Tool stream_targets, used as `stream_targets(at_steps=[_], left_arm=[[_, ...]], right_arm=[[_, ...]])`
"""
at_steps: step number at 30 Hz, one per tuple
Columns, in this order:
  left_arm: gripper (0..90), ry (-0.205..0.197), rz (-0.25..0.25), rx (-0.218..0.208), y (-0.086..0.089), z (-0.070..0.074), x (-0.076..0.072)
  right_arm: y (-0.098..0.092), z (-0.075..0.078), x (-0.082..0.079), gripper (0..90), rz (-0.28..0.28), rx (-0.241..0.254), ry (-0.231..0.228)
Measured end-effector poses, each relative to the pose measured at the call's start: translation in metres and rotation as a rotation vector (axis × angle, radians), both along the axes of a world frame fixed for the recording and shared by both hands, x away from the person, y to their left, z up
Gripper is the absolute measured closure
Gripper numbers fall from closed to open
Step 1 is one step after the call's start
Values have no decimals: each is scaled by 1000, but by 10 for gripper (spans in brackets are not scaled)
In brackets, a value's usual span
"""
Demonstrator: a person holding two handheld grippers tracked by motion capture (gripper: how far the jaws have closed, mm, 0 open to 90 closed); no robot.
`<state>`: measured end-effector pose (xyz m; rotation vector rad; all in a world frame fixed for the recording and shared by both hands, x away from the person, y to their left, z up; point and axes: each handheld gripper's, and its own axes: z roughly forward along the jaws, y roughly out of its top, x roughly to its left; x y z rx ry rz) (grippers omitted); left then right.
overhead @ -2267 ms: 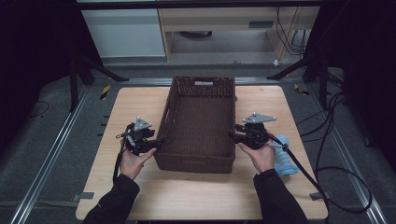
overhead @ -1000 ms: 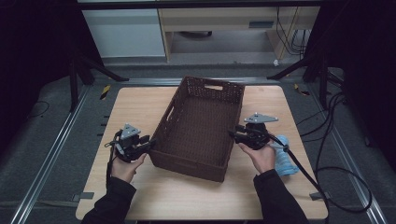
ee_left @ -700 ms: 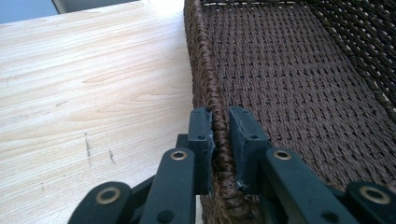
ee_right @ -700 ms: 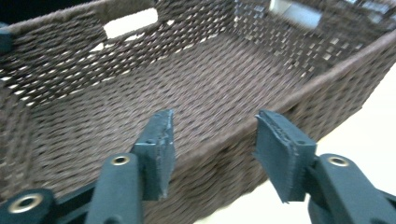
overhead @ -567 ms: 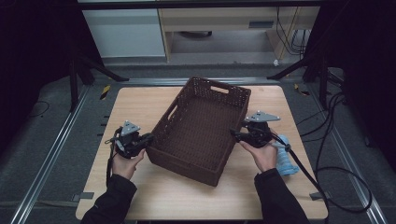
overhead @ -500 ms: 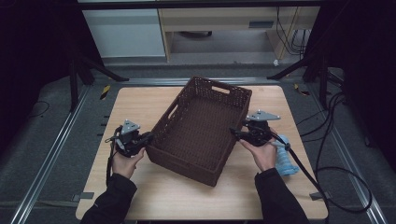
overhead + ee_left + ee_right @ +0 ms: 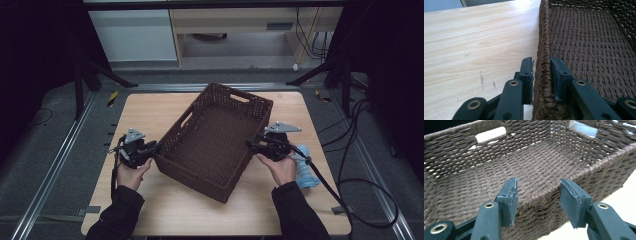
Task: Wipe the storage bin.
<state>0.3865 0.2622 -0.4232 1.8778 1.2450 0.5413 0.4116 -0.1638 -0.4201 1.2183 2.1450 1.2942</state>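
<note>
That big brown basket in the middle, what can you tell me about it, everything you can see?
The basket is a dark brown, rectangular bin of woven wicker-like strands, open-topped and empty, with slot handles cut in its walls. It sits upright on the pale wooden table, turned at an angle to the table's edges. The left hand-held gripper straddles its rim, one jaw outside and one inside. The right hand-held gripper stands open at the opposite rim, not clamping it.
</note>
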Motion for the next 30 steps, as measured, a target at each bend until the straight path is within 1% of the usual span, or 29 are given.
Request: stream_targets(at_steps=[2, 3, 4, 5, 6, 7, 9, 10, 12, 13, 14, 15, 16, 19, 20, 21, 22, 23, 24, 27, 29, 30], left_arm=[[734, 3, 4, 0, 1, -1, 2], [739, 5, 5, 2, 2, -1, 4], [741, 7, 7, -6, 2, -2, 6], [753, 9, 5, -9, 3, -2, 8], [753, 7, 7, -9, 3, -2, 10], [754, 6, 6, -1, 3, -2, 11], [758, 5, 14, -1, 4, -3, 16], [751, 5, 17, 1, 5, -3, 19], [747, 2, 24, -6, 6, -5, 23], [738, 3, 26, -6, 7, -5, 24], [726, 2, 29, -5, 7, -5, 24], [716, 1, 31, 4, 7, -5, 23], [707, 1, 38, 8, 6, -4, 23], [631, 4, 58, 18, 6, -2, 21], [572, 8, 67, 12, 7, 0, 20], [544, 8, 67, 12, 7, 0, 20], [544, 3, 74, 5, 8, 1, 19], [495, -2, 86, -10, 11, 5, 14], [480, -2, 86, -10, 11, 5, 14], [455, -11, 100, -12, 14, 10, 4], [438, -7, 103, -28, 16, 12, -3], [423, -5, 102, -34, 17, 13, -8]], right_arm=[[0, 1, -1, 488, 6, -2, 6], [-1, 3, -2, 488, 24, -1, 20], [-2, 5, -3, 492, 35, 8, 31], [-5, 7, -1, 467, 23, 19, 15], [-5, 7, -1, 467, 23, 19, 15], [-7, 8, 1, 449, 6, 14, -9], [-11, 9, 6, 407, -32, -13, -44], [-13, 7, 11, 403, -53, -25, -46], [-13, 5, 13, 397, -54, -21, -46], [-12, 2, 17, 391, -52, -13, -44], [-11, -1, 18, 386, -51, -16, -46], [-11, -2, 19, 389, -55, -22, -62], [-10, -3, 19, 390, -55, -25, -67], [-10, -3, 17, 409, -71, -16, -48], [-9, -4, 16, 415, -80, -13, -51], [-9, -4, 16, 415, -80, -13, -51], [-8, -4, 15, 416, -81, -15, -53], [-8, -3, 13, 415, -79, -16, -49], [-8, -3, 13, 415, -79, -16, -49], [-7, -2, 9, 413, -74, -18, -40], [-6, -1, 5, 411, -70, -17, -37], [-5, -1, 1, 408, -67, -18, -36]])
